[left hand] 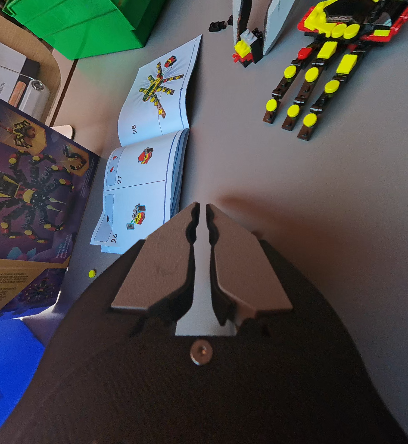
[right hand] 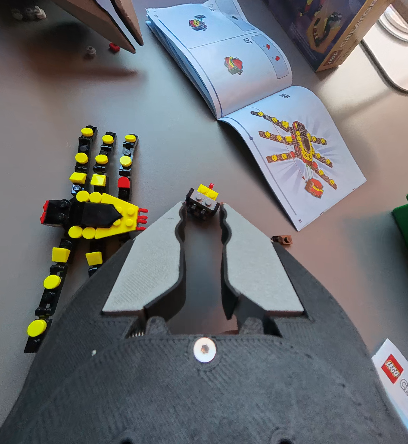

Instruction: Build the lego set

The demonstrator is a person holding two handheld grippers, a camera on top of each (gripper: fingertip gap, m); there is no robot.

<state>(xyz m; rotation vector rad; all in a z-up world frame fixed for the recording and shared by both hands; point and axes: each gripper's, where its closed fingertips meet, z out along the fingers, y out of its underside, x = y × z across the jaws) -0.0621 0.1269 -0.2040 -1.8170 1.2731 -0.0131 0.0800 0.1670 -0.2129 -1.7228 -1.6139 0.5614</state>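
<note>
The spider model (right hand: 94, 216), black with yellow tiles and red tips, lies flat on the grey table (right hand: 174, 108), left of my right gripper. It also shows in the left wrist view (left hand: 330, 60) at the top right. My right gripper (right hand: 201, 209) is shut on a small grey, yellow, red and black brick assembly (right hand: 203, 198) at its fingertips, just above the table. The left wrist view shows that gripper (left hand: 253, 45) and the assembly (left hand: 245, 48) too. My left gripper (left hand: 203, 207) is shut and empty over bare table; it shows at the top of the right wrist view (right hand: 137, 47).
An open instruction booklet (left hand: 154, 144) (right hand: 258, 108) lies beside the set's box (left hand: 29, 192) (right hand: 330, 31). Loose pieces: a yellow stud (left hand: 92, 273), black bits (left hand: 216, 26), a red bit (right hand: 114, 46), a grey stud (right hand: 90, 51), a brown piece (right hand: 282, 239). Green bin (left hand: 90, 24). Some 15 cm of space lies between my two pairs of fingers. About 4 cm separates my left fingertips from the grey stud (right hand: 90, 51).
</note>
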